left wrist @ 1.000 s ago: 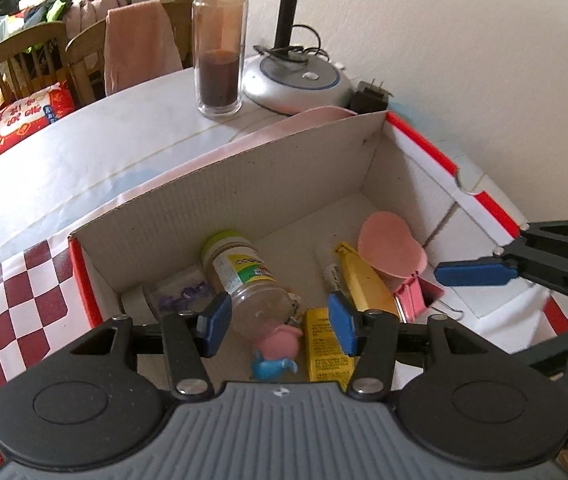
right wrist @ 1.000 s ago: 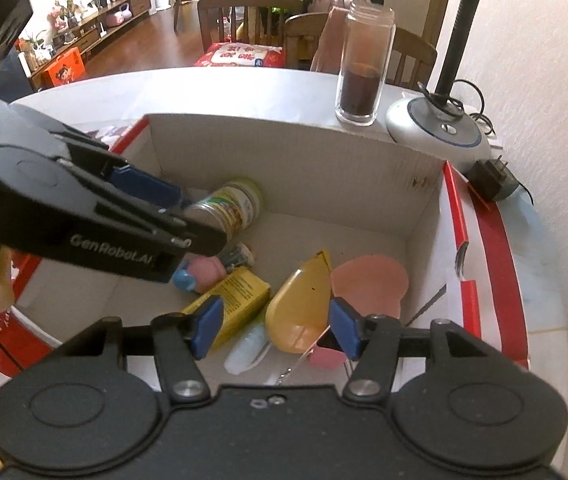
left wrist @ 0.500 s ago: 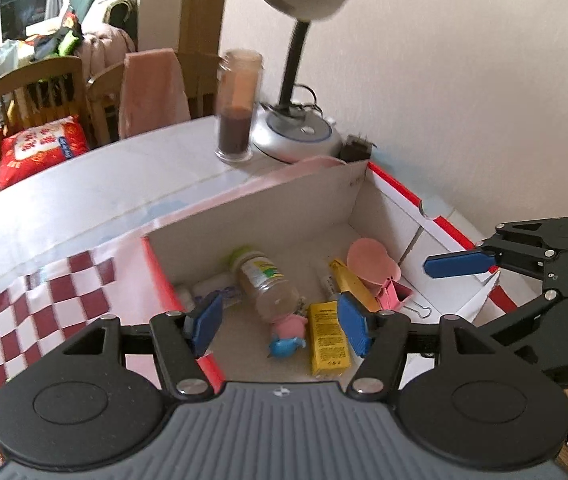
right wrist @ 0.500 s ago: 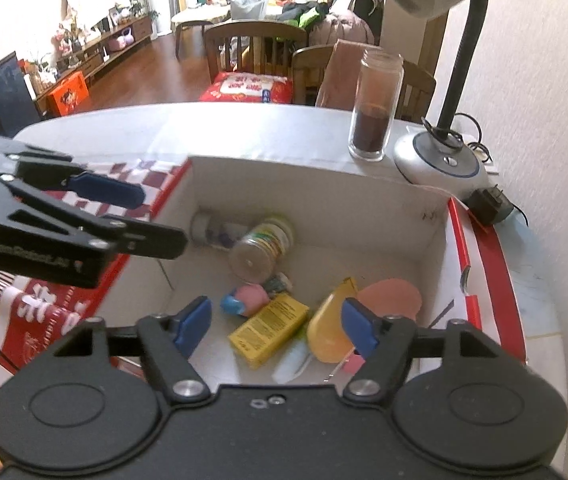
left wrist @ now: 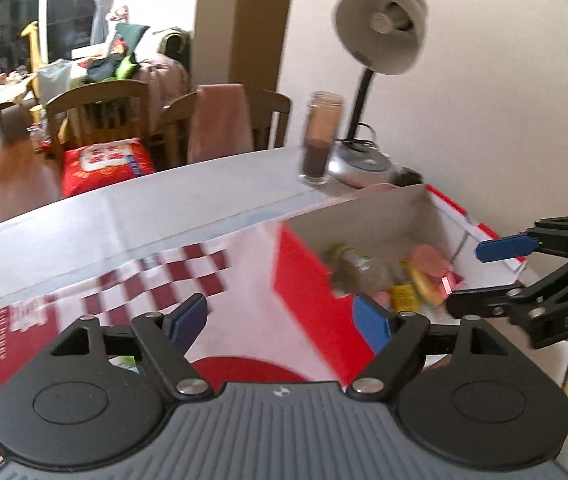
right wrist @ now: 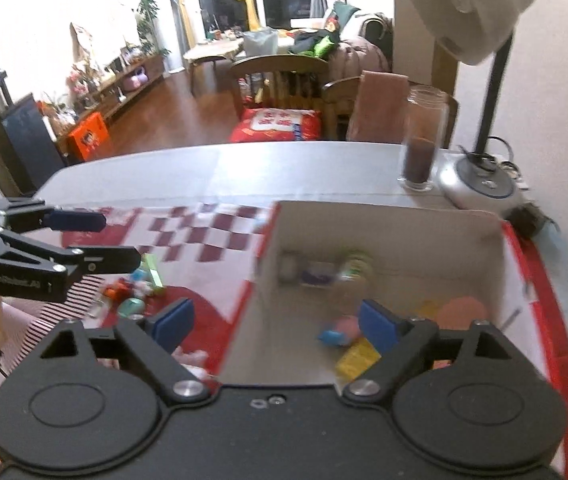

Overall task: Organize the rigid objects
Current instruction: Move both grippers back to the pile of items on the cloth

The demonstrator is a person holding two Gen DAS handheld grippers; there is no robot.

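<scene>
Left wrist view: the left gripper [left wrist: 282,318] is seen with jaws opening, nothing between them, above the checkered cloth [left wrist: 172,276]; the cardboard box [left wrist: 367,216] is set at the tabletop's wall-side edge.

Right wrist view: the right gripper [right wrist: 276,322] is likewise opening and empty, over the box's near wall; small toys [right wrist: 136,292] are scattered on the cloth beside it.

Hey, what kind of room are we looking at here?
Most likely a home's dining and living area: wooden dining chairs behind the table, a desk lamp by the wall, and a sideboard crowded with ornaments along the wooden floor.
</scene>
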